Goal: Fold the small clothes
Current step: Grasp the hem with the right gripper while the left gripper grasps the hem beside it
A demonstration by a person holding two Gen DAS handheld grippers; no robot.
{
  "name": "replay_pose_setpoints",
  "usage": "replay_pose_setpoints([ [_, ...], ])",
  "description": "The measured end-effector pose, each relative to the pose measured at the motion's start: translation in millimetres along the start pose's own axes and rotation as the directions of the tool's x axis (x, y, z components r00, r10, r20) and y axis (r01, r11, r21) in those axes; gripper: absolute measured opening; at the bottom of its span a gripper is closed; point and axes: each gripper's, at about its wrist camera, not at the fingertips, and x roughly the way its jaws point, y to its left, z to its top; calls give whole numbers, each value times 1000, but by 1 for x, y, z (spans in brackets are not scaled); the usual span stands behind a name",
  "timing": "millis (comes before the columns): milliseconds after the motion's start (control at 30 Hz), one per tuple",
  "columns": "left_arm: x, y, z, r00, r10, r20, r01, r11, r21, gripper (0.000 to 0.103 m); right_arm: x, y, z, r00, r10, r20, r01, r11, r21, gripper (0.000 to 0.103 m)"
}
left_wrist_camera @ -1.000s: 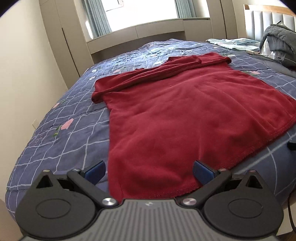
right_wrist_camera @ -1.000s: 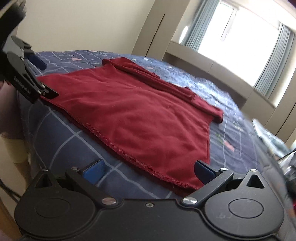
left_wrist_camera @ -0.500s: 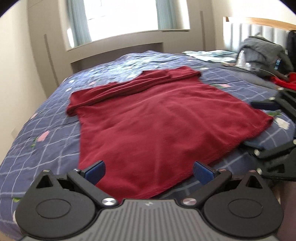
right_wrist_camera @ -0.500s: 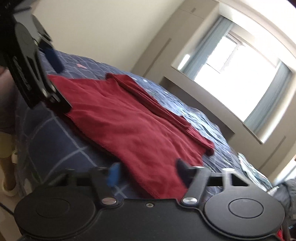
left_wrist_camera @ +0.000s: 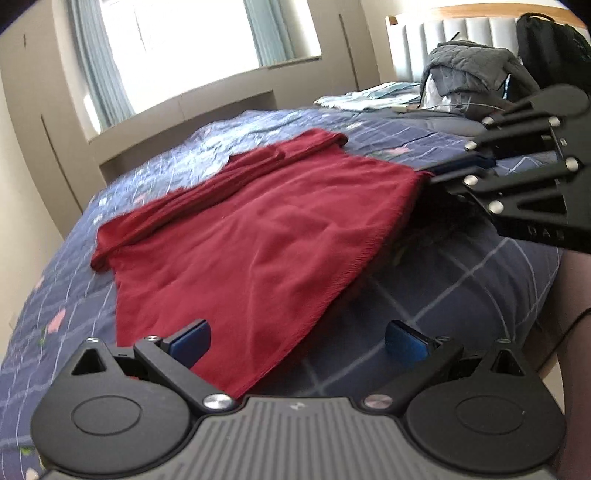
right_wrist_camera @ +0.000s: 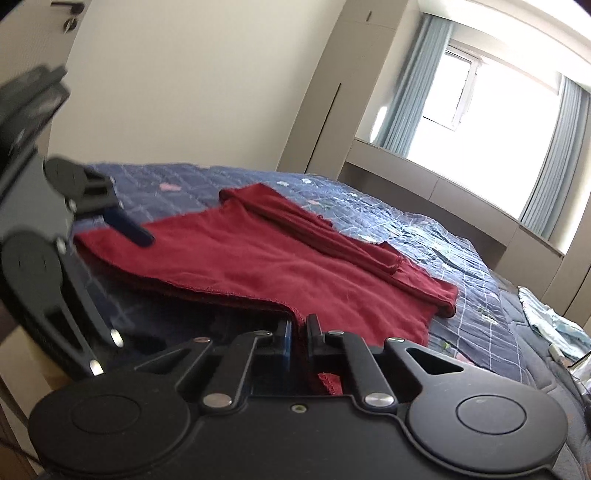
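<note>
A dark red garment (left_wrist_camera: 258, 236) lies spread on the blue checked bedspread (left_wrist_camera: 461, 280), its sleeves folded across the far side. My right gripper (right_wrist_camera: 297, 326) is at the garment's (right_wrist_camera: 295, 266) near hem corner. Its jaws are closing, and the blue pads pinch the cloth, which bunches between them. In the left wrist view the right gripper (left_wrist_camera: 437, 171) holds that corner slightly raised off the bed. My left gripper (left_wrist_camera: 297, 334) stands open over the other hem corner, one pad above the cloth and one beside it. Its blue fingertip (right_wrist_camera: 135, 232) shows above the hem at the left.
A grey jacket (left_wrist_camera: 476, 70) and a black bag (left_wrist_camera: 550, 48) are piled by the padded headboard (left_wrist_camera: 454, 33). Light blue clothes (left_wrist_camera: 369, 98) lie at the far side of the bed. A window ledge (right_wrist_camera: 436, 181) and a wall border the bed. A person's leg (left_wrist_camera: 576, 295) is at the right.
My right gripper went from wide open to shut on the hem corner and rose a little, lifting it. My left gripper shifted sideways and rolled along the hem, still open.
</note>
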Motion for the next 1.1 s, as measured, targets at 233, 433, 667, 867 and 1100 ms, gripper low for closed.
replay_pose_setpoints([
  [233, 12, -21, 12, 995, 86, 39, -89, 993, 80, 83, -5, -8, 9, 1000, 0, 8, -1, 1000, 19, 7],
  [433, 16, -4, 5, 984, 177, 12, -178, 981, 80, 65, -7, -6, 4, 1000, 7, -5, -7, 1000, 6, 7],
  [667, 11, 25, -12, 958, 286, -36, -282, 955, 90, 63, -1, 3, -9, 999, 20, -49, -20, 1000, 0, 9],
  [867, 9, 34, -15, 966, 251, -54, -246, 965, 96, 28, 11, 23, -30, 989, 31, -146, -34, 999, -21, 32],
  [1100, 2, 9, -19, 964, 262, 34, -260, 916, 306, 19, 15, 30, -38, 990, -79, -120, 63, 990, -128, 64],
])
